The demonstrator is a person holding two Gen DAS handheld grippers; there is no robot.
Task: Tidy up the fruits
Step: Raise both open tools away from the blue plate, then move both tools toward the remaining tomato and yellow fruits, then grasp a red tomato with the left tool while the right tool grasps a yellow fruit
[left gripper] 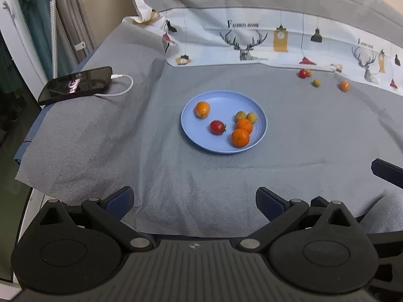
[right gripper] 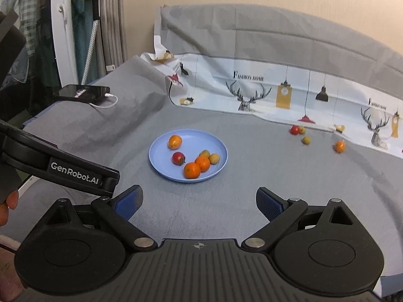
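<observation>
- Blue plate [left gripper: 191, 136] on the grey bed cover [left gripper: 302, 138] holds six fruits: three oranges, one red, two yellow-green.
- Left out, far right near the printed sheet [left gripper: 252, 37]: red fruit [left gripper: 303, 73], small green fruit [left gripper: 316, 82], stray orange [left gripper: 344, 85]; possibly a fourth behind the red.
- Left gripper [left gripper: 195, 198] and right gripper [right gripper: 199, 200]: jaws apart, empty, short of the plate.
- Judged over halfway.

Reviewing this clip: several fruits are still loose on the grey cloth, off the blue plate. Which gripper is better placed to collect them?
Probably the right gripper. The loose small orange fruit and red fruit lie right of the round blue plate, on that gripper's side. The left gripper, also open and empty, would have to cross over.
</observation>
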